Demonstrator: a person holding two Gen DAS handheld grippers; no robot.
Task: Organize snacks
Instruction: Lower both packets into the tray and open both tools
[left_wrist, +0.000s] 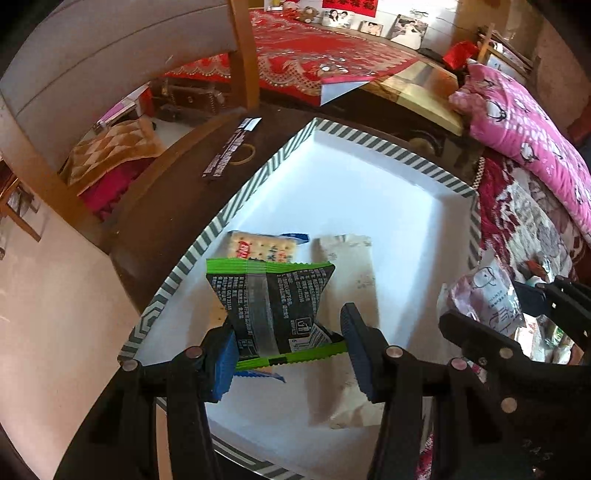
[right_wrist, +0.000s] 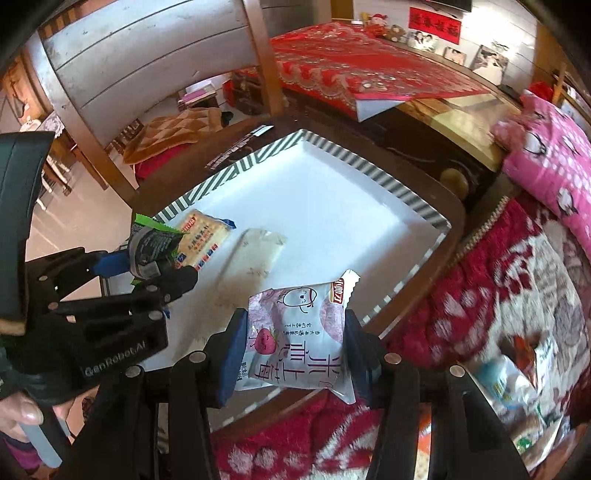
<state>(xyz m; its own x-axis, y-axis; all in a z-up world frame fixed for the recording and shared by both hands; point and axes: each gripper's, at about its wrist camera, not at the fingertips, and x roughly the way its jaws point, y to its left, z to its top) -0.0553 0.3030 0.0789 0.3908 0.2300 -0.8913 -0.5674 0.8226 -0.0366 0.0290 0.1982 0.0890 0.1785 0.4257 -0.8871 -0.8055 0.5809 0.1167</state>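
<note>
Left gripper (left_wrist: 291, 347): green packet (left_wrist: 271, 306) is clamped, seemingly above striped tray rim (left_wrist: 207, 243) at 9 o'clock.
Right gripper (right_wrist: 295, 354): pink-white packet (right_wrist: 299, 343) is gripped over tray's 5 o'clock edge.
Tray (right_wrist: 369, 166): far half left open.

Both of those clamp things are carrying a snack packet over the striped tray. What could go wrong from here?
1. The green-and-black packet is pinched near one end and looks crumpled, so it might slip from the left gripper or fall onto the cracker packet already in the tray.
2. The right gripper holds the pink-and-white packet near the tray's edge; released here, it may land on the red blanket.
</note>
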